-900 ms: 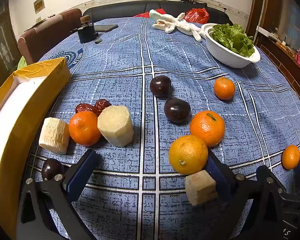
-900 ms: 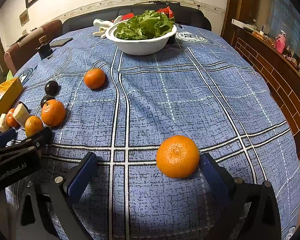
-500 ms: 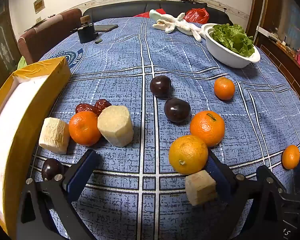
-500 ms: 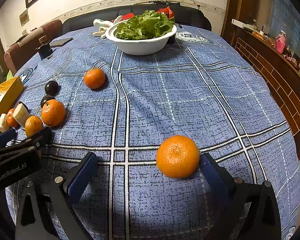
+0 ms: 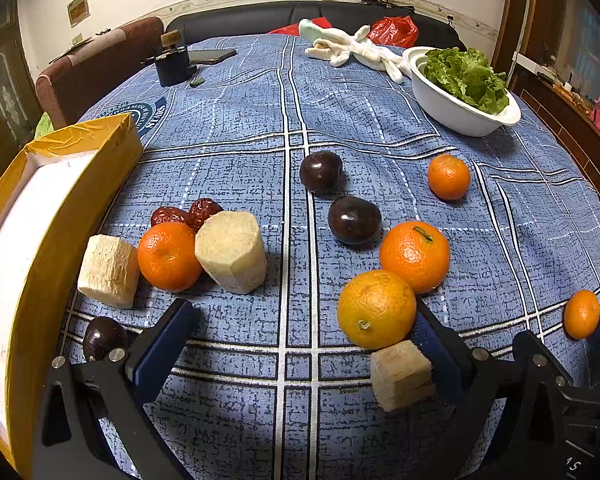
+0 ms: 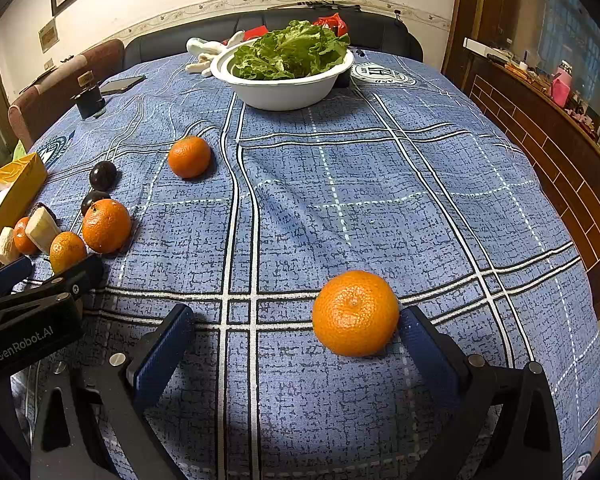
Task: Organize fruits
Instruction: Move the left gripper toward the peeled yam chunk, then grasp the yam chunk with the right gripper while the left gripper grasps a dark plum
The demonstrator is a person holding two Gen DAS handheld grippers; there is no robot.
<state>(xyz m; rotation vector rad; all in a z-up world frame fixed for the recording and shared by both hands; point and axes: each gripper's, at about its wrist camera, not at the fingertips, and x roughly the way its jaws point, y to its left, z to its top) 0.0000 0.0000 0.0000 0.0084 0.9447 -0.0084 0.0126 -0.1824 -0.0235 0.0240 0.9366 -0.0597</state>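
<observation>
Fruit lies scattered on a blue plaid tablecloth. In the left wrist view my left gripper (image 5: 300,332) is open and empty; an orange (image 5: 376,309) and a pale cane chunk (image 5: 400,374) touch its right finger. Further off lie another orange (image 5: 415,257), two dark plums (image 5: 354,219), cane chunks (image 5: 232,251), a mandarin (image 5: 168,256) and red dates (image 5: 188,212). In the right wrist view my right gripper (image 6: 296,336) is open, with an orange (image 6: 355,313) against its right finger. The left gripper (image 6: 40,280) shows at the left.
A yellow box with a white inside (image 5: 40,216) stands at the left edge. A white bowl of lettuce (image 6: 284,68) sits at the back, with white gloves (image 5: 356,50), a phone (image 5: 212,55) and a small black device (image 5: 172,64). A small mandarin (image 6: 189,157) lies mid-table.
</observation>
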